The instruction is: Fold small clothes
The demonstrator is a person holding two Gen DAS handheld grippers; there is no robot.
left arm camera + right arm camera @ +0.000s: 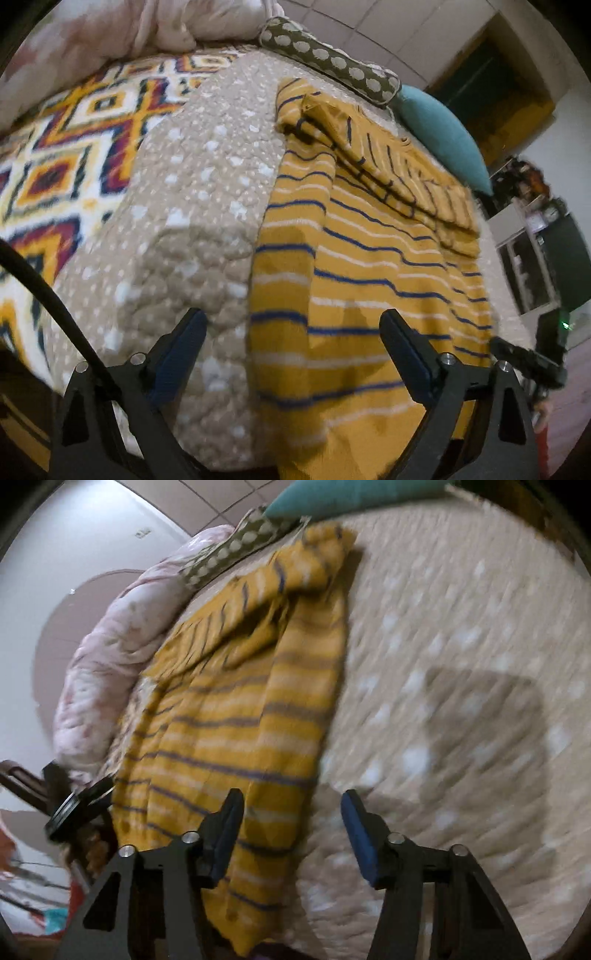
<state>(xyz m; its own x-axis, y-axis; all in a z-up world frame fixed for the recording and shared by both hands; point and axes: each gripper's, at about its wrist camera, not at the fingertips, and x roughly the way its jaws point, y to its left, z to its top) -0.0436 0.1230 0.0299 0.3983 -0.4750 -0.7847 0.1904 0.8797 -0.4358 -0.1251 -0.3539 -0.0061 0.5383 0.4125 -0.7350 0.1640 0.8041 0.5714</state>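
A mustard-yellow garment with blue and white stripes [354, 266] lies spread on a beige quilt with white dots [192, 206], its far end folded over. My left gripper [293, 328] hovers open above the garment's near left edge, with nothing pinched between its blue pads. The right wrist view is blurred and shows the same garment [229, 716] stretching away on the quilt [461, 664]. My right gripper [291, 808] stands open over the garment's near right edge, its left finger above the cloth and its right finger above the quilt.
A patterned orange, white and purple blanket [62, 155] lies left of the quilt. A pink duvet [140, 26], a spotted bolster [325, 59] and a teal pillow [447, 136] line the far edge. Furniture [532, 254] stands beyond the bed on the right.
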